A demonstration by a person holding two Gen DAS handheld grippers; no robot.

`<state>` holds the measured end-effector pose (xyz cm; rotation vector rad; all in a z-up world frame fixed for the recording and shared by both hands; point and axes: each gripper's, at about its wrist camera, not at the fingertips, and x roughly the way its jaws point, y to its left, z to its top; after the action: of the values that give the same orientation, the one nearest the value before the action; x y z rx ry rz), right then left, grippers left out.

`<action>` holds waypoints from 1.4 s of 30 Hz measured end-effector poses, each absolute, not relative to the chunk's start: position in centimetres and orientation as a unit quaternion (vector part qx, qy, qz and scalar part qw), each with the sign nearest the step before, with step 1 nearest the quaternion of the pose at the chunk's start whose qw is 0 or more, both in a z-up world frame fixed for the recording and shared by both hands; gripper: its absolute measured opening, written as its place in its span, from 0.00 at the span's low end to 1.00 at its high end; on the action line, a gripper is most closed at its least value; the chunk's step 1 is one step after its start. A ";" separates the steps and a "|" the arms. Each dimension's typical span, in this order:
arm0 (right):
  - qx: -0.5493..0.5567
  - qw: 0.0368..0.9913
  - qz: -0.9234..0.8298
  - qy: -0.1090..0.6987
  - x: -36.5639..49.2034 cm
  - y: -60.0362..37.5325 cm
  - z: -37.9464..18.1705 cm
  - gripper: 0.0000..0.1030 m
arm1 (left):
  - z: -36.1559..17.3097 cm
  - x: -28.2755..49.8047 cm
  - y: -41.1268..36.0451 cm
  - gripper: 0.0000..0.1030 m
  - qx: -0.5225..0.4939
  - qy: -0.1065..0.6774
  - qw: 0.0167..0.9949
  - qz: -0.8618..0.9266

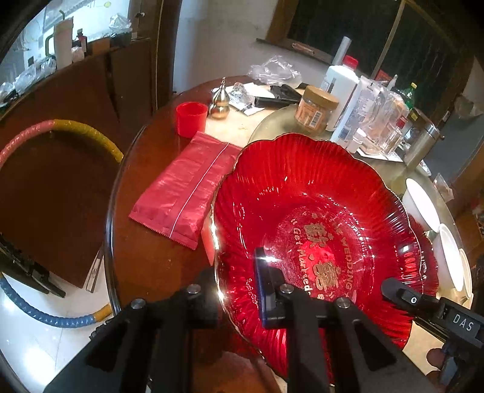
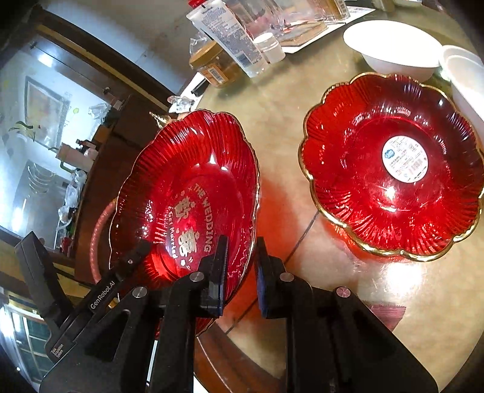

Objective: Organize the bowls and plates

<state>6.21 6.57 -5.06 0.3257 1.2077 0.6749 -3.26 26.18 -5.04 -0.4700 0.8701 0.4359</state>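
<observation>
Round wood table, dark window, white wall.

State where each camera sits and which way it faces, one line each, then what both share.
Left wrist: behind the left gripper, facing across the wedding plate toward the red packet; its fingers and the right gripper show.
Right wrist: behind the right gripper, facing the stickered red plate and white bowl; its fingers and the left gripper show.
Shared: the wedding plate, both grippers.

Bare tabletop between red plates; bottles crowd far side.
</observation>
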 end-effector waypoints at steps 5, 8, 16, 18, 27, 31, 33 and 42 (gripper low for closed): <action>0.146 0.754 0.301 0.566 6.3 6.8 -5.9 0.15 | -6.4 -2.9 26.3 0.18 -0.228 0.428 0.850 0.206; 0.147 0.743 0.304 0.577 6.4 6.8 -6.3 0.19 | -7.1 -2.7 26.3 0.20 -0.233 0.438 0.844 0.203; 0.166 0.760 0.319 0.541 5.3 3.5 -3.4 0.60 | -5.1 -5.1 27.5 0.80 -0.244 0.391 0.853 0.246; 0.186 0.762 0.322 0.530 4.7 1.0 -2.7 0.60 | -4.0 -6.2 27.7 0.80 -0.245 0.373 0.855 0.265; 0.327 0.776 0.238 0.484 4.8 -12.0 -3.0 0.60 | 3.7 -6.1 17.6 0.82 -0.192 0.284 0.930 0.136; 0.359 0.756 0.224 0.499 5.9 -14.3 -4.6 0.60 | 2.3 -1.9 10.6 0.82 -0.160 0.351 0.922 0.039; 0.365 0.751 0.226 0.501 6.3 -14.8 -5.2 0.60 | 1.1 -0.2 8.3 0.82 -0.153 0.375 0.914 0.026; 0.397 0.727 0.223 0.514 8.6 -15.6 -7.2 0.60 | -2.5 4.4 6.1 0.82 -0.139 0.419 0.894 0.079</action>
<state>8.65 -15.63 -7.21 0.8742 1.1335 0.4909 4.38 6.14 -2.47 -0.2882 0.8695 0.1649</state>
